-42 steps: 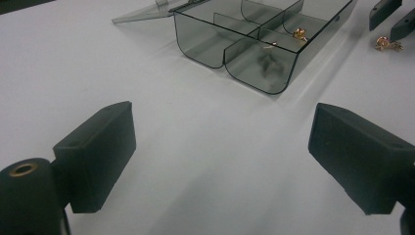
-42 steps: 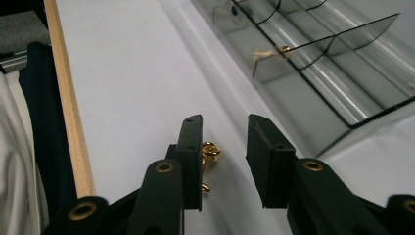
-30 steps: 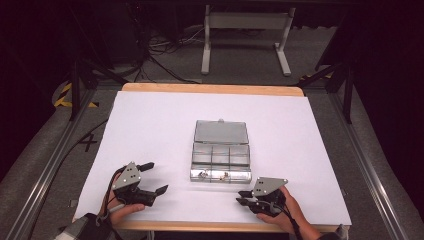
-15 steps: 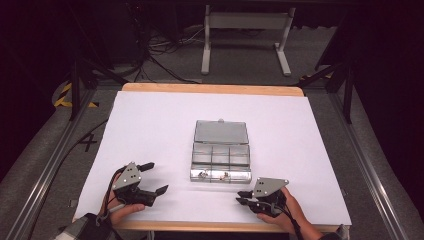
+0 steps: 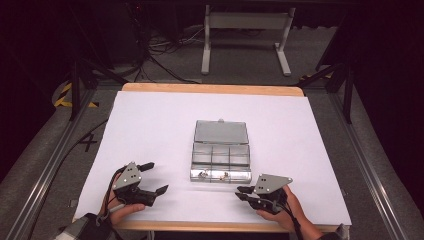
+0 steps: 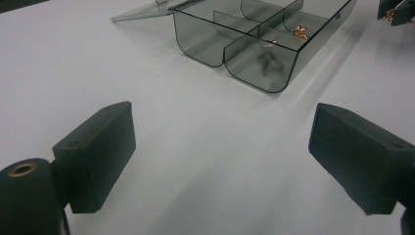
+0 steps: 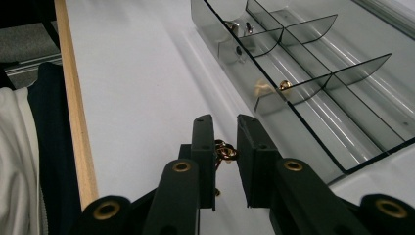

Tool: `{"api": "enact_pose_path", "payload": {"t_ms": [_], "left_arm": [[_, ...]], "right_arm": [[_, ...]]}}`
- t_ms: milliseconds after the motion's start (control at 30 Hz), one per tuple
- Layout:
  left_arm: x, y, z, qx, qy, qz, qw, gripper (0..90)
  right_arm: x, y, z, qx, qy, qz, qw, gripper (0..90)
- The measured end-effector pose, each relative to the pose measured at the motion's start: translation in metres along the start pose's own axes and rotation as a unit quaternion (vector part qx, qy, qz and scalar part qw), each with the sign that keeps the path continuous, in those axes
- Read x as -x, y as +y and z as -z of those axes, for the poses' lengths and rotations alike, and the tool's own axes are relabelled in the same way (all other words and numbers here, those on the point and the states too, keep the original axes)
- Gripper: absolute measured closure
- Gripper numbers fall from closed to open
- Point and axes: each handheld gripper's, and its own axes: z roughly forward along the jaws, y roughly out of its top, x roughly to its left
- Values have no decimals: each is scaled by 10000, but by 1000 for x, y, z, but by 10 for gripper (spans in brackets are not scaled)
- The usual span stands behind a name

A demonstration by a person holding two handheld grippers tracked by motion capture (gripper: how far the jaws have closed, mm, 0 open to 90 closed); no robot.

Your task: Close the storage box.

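Right hand-held gripper (image 7: 226, 147) pinches a small gold-coloured metal ring piece (image 7: 225, 151) just beside the clear plastic compartment box (image 5: 220, 160) mid-counter (image 5: 150, 130); left hand-held gripper (image 6: 222, 147) spread wide, empty.

Gold piece (image 7: 226, 151) half hidden between right claw (image 7: 226, 128) jaws — kind unclear, box (image 7: 313, 73) cut off by edge

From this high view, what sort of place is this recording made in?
Probably a lab or recording rig, not a home: a table covered in white paper, metal rails along both sides, loose cables on the dark floor behind, and a clear box set out centrally.
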Motion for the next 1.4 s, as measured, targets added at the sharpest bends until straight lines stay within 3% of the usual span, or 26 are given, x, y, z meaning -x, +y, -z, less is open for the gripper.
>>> {"api": "enact_pose_path", "payload": {"t_ms": [1400], "left_arm": [[0,0,0,-6,-10,83,10000,109]], "right_arm": [[9,24,4,452,-160,-6,9988,792]]}}
